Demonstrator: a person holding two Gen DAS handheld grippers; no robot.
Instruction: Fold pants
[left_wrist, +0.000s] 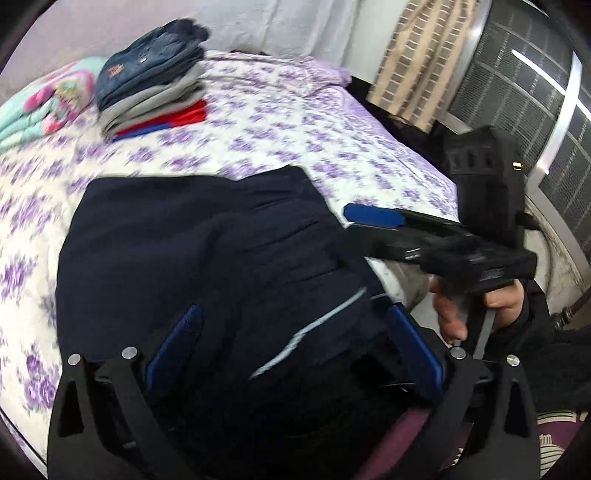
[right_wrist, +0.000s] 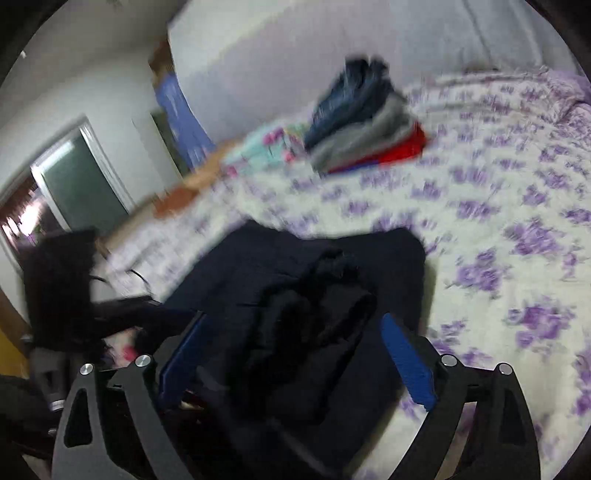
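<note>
The dark navy pants (left_wrist: 192, 258) lie bunched on the near edge of the bed (left_wrist: 280, 122), and both grippers have their jaws spread wide over them. In the left wrist view the left gripper (left_wrist: 295, 343) hangs just above the cloth, its blue pads apart, with a pale stripe of the pants running between them; whether either pad touches the fabric I cannot tell. Just to its right the right gripper (left_wrist: 373, 221) comes in from the side, held in a hand (left_wrist: 480, 306); from this angle only one blue pad shows, at the pants' right edge, so its opening cannot be judged here. The right wrist view settles it: the right gripper (right_wrist: 295, 354) has its pads well apart with a rumpled, darker fold of the pants (right_wrist: 314, 288) lying between them, nothing gripped. At that view's left edge the black body of the left gripper shows, blurred. Farther across the flowered sheet, well apart from the pants, stands a stack of folded clothes (left_wrist: 151, 81), denim on top, grey beneath, red and blue at the bottom. Just beside it, to the left, lies a mint and pink bundle (left_wrist: 48, 99). Beyond the bed's right side hangs a checked curtain (left_wrist: 424, 59) by a window grille (left_wrist: 524, 85).
</note>
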